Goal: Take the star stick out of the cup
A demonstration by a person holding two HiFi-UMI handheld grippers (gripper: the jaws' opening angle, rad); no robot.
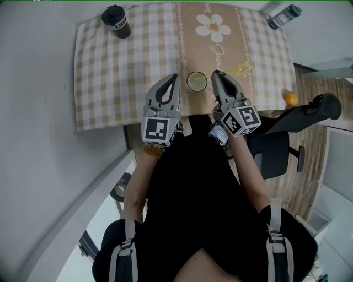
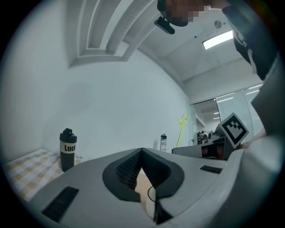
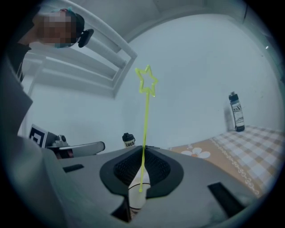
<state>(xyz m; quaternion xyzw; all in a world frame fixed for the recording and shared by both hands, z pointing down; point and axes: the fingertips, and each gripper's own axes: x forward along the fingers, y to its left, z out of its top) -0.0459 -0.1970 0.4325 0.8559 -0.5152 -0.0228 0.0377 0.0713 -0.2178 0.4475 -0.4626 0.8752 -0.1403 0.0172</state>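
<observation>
Checked tablecloth (image 1: pixel 110 71), cup (image 1: pixel 196 81) centre. My right gripper (image 3: pixel 142 150) pinched the star stick (image 3: pixel 145 116) low on its thin, light, probably bendy shaft, beside the cup; left gripper (image 2: pixel 141 150) closed, empty.

Table draped in beige-and-white checked cloth (image 1: pixel 110 71) with tan flowered centre strip. On it: black lidded tumbler (image 1: pixel 116 21) at 11 o'clock, clear blue-capped bottle (image 1: pixel 284 16) at 1 o'clock, round white cup (image 1: pixel 196 81) at 6 o'clock.
</observation>
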